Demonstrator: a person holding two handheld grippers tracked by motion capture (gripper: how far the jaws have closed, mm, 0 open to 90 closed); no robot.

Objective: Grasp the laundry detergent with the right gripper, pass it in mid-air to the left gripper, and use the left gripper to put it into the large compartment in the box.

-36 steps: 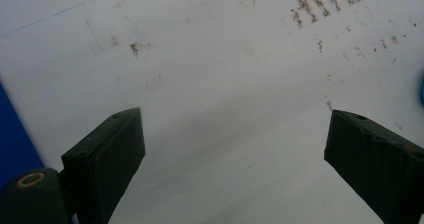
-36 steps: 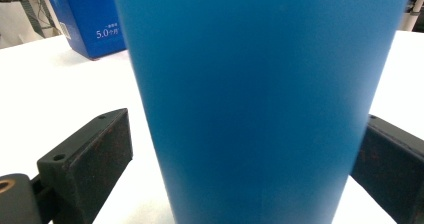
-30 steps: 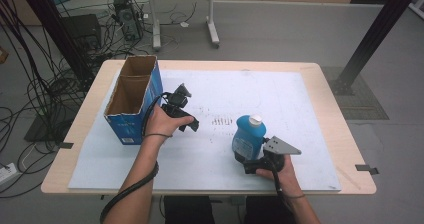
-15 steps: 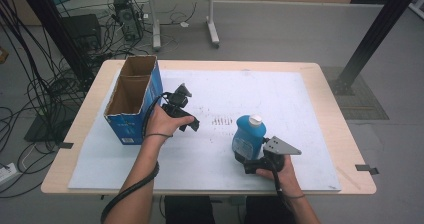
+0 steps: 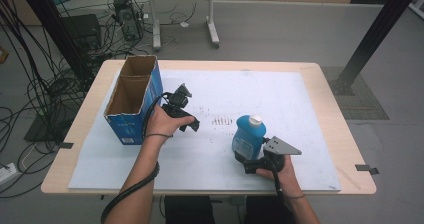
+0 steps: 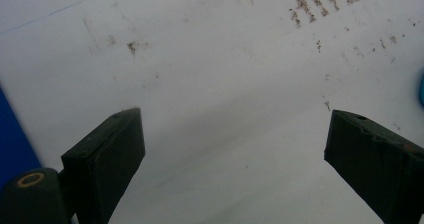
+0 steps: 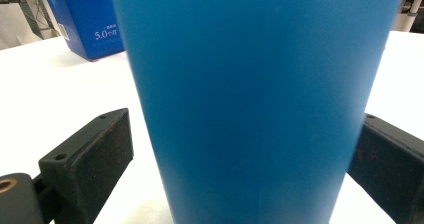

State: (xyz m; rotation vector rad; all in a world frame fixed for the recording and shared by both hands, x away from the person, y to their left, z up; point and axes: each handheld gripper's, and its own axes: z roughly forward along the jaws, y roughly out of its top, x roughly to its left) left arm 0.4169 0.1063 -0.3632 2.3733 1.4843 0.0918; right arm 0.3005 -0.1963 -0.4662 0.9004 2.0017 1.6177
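Your right gripper (image 5: pixel 248 160) brackets the upright blue bottle (image 5: pixel 248 134), jaws apart and not yet clamped, while your left gripper (image 5: pixel 186 118) hovers wide open beside the empty cardboard box (image 5: pixel 131 101).

High overhead view, 2 close low views

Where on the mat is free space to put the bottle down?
The mat is bare right of the bottle and along its far edge. The strip between box and bottle is tighter: the left hand-held gripper hovers there, jaws open.
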